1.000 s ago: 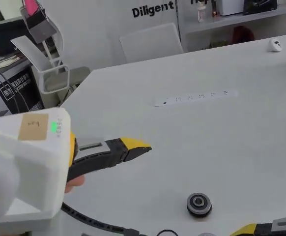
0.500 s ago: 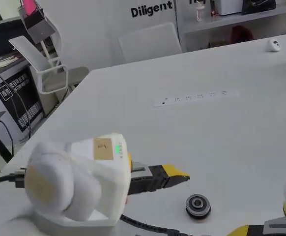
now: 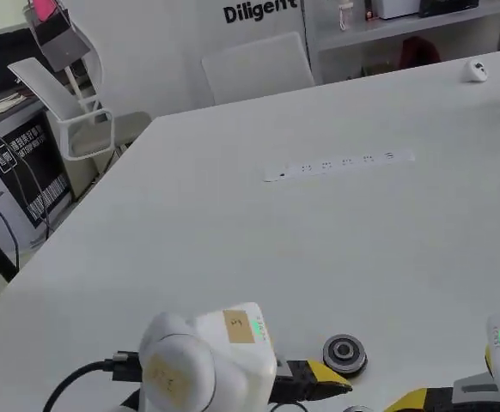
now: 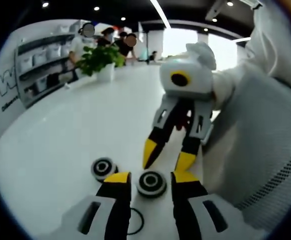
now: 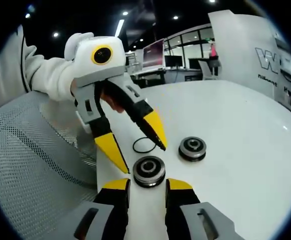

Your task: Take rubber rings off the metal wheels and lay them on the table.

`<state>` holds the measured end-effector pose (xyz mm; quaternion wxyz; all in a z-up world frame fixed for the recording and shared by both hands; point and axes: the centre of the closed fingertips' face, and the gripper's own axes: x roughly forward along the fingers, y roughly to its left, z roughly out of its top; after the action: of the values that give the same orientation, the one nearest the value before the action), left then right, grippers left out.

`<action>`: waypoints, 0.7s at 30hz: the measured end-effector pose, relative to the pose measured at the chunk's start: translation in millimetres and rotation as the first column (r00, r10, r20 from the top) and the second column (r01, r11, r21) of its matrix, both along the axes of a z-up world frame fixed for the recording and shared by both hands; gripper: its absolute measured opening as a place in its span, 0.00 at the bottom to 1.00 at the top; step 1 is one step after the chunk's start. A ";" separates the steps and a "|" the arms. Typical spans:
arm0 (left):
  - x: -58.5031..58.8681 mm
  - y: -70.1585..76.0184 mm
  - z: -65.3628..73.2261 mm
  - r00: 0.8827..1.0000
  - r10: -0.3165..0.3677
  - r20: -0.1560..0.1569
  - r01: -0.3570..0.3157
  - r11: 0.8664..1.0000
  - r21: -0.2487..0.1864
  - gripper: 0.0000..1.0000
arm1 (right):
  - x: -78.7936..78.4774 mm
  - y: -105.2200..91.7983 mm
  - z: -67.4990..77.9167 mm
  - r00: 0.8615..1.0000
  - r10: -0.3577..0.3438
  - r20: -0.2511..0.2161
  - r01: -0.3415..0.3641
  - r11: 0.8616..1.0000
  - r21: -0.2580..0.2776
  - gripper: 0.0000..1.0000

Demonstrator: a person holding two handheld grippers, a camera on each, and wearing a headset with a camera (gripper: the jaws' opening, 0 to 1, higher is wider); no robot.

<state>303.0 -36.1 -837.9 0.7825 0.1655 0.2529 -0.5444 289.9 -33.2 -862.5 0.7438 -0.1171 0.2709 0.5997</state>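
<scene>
White table (image 3: 233,223): broad, flat, pale top; it carries the near wheel (image 5: 149,171), a round metal wheel with a dark outer band, from which all places below are taken.
White chair (image 3: 259,67): plain moulded back, standing at the table's far edge, well beyond the near wheel.
Left gripper (image 4: 151,176): black two-jaw tool with yellow tips under a white housing. Its jaws stand parted a little wider than the near wheel, which sits between the tips without touching them; nothing is gripped.
Right gripper (image 5: 147,184): same make, facing the left gripper across the near wheel. Its jaws are spread, the tips stop just short of the near wheel, and they hold nothing.
White power strip (image 3: 340,163): long, narrow bar lying flat on the table, well beyond the near wheel.
Near wheel: flat on the table, hub upward, between the two grippers' tips.
Second wheel (image 3: 344,353): round metal wheel with a dark rim, flat on the table, near the near wheel but apart from it, on the side away from the person.
Black rubber ring (image 5: 144,145): thin loose loop, flat on the table, on no wheel, just beside the near wheel on the left gripper's side and partly under that gripper's jaws.
</scene>
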 end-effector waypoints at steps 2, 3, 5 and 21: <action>1.8 2.1 -3.4 1.000 0.011 -0.007 -0.011 1.000 0.003 0.29 | 0.4 0.2 -0.4 1.000 0.000 -0.002 0.000 1.000 0.001 0.24; 1.8 2.9 -4.7 1.000 0.014 -0.014 -0.014 1.000 0.002 0.27 | 0.6 0.3 -0.6 1.000 0.001 -0.002 -0.001 1.000 0.001 0.24; 2.8 4.2 -6.7 0.999 0.028 -0.023 -0.028 1.000 0.000 0.23 | 0.8 0.5 -1.2 1.000 0.001 -0.004 -0.001 1.000 0.001 0.23; -5.5 4.1 -5.4 1.000 0.022 -0.018 -0.022 1.000 0.003 0.14 | 4.9 -8.1 -5.6 0.999 0.027 0.045 -0.025 0.999 -0.041 0.01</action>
<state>297.6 -32.0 -843.3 0.7860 0.1592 0.2624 -0.5367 294.8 -41.2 -868.0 0.7393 -0.1494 0.2644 0.6010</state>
